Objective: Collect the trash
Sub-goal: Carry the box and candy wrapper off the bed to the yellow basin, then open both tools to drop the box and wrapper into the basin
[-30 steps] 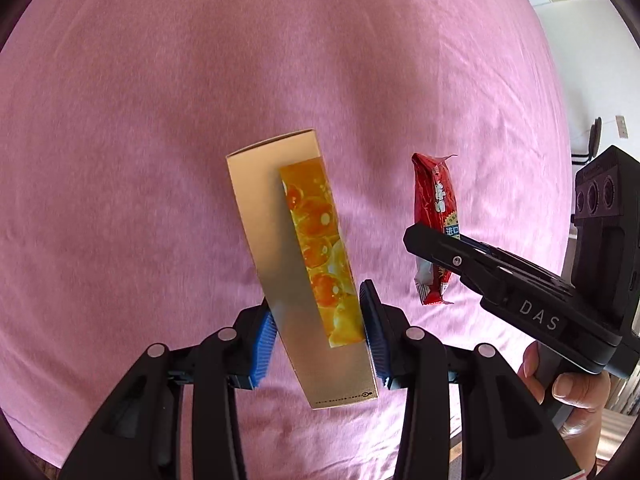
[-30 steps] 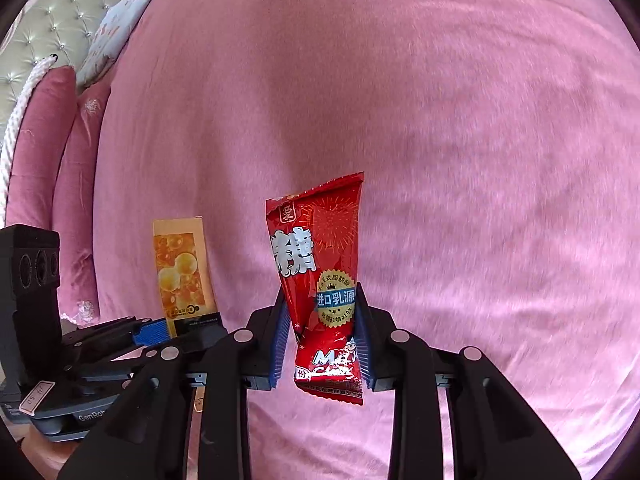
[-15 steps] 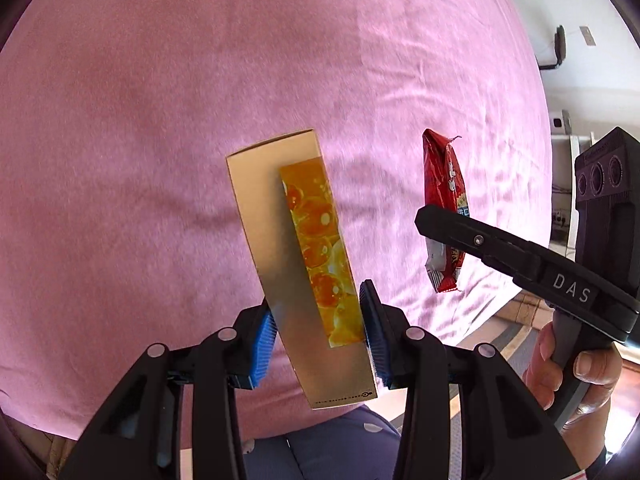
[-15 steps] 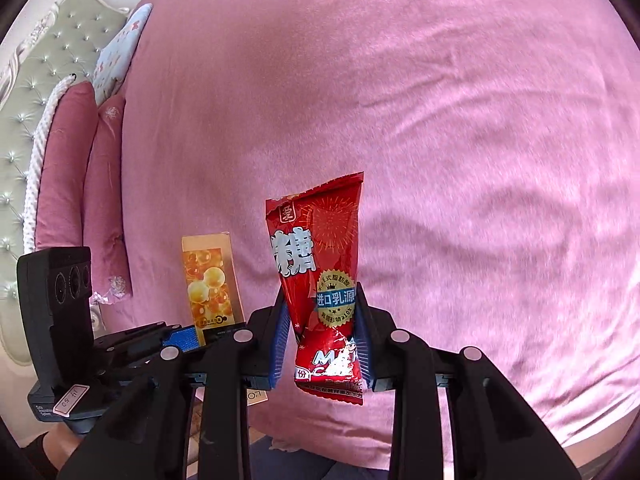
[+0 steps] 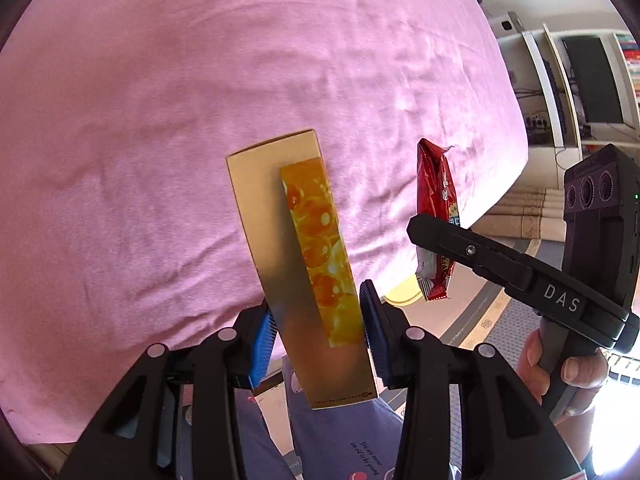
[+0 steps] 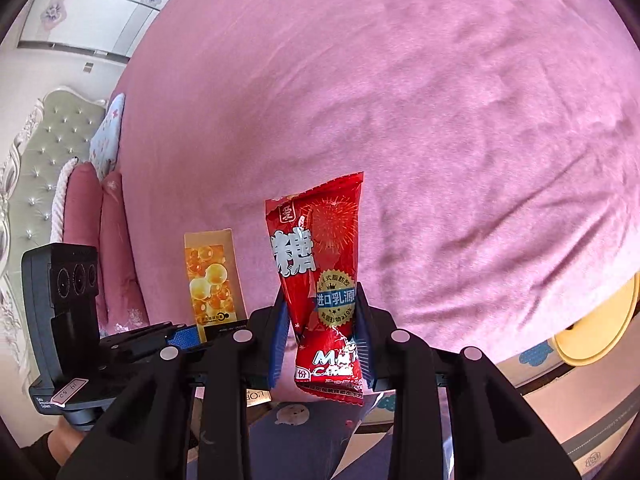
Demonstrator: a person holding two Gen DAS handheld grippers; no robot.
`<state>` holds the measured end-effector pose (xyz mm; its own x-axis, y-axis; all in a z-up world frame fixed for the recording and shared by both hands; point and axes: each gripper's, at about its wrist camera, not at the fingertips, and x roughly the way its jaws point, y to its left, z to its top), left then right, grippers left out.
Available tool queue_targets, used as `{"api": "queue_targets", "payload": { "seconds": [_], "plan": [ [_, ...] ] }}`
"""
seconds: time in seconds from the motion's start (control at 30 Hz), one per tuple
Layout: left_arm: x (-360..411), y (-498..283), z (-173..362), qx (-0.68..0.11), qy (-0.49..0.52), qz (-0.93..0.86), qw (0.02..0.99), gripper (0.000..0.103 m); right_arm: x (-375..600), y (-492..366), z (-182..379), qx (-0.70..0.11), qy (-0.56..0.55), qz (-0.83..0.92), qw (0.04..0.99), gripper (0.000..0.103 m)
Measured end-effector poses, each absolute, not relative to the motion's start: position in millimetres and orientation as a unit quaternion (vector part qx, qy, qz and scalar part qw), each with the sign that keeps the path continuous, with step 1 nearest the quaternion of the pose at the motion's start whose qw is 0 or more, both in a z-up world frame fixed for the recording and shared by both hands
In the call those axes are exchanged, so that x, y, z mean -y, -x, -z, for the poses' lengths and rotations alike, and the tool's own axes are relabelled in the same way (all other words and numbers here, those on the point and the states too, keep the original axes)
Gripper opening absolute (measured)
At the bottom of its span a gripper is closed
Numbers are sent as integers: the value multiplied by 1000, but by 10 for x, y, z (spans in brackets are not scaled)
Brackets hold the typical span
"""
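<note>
Above the pink bed (image 5: 160,120) | left gripper (image 5: 318,334) angled down, clamped on one gold box (image 5: 296,248) | right gripper (image 6: 322,344) angled down, clamped on one red wrapper (image 6: 320,264)

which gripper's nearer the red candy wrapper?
Right. The right gripper is shut on the red candy wrapper, jaws clamped on its lower half. The left gripper is off to its side, apart from it, shut on the gold box.
</note>
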<state>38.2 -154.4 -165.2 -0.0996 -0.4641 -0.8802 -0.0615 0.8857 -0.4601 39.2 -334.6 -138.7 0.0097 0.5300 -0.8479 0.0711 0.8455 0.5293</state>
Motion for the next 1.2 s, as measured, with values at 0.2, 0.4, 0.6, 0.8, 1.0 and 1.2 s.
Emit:
{"api": "queue_targets", "payload": {
  "seconds": [0.2, 0.4, 0.6, 0.8, 1.0, 1.2],
  "plan": [
    [2684, -334, 1585, -736, 139, 198, 633, 41, 4451, -81, 1339, -669, -256, -128, 686, 29],
    [3799, -192, 1621, -746, 99, 242, 613, 41, 5534, 341, 1378, -656, -299, -81, 688, 30],
    [4686, -45, 1760, -760, 43, 280, 586, 41, 6437, 846, 1522, -643, -340, -21, 686, 30],
    [5322, 170, 1903, -768, -9, 314, 558, 41, 7047, 1208, 1655, -632, -367, 21, 682, 30],
    [5783, 242, 1949, -765, -40, 343, 543, 42, 7369, 1353, 1723, -621, -380, 41, 684, 33],
    [6037, 239, 1967, -762, -87, 333, 549, 72, 7554, 1414, 1771, -613, -397, 68, 680, 45]
  ]
}}
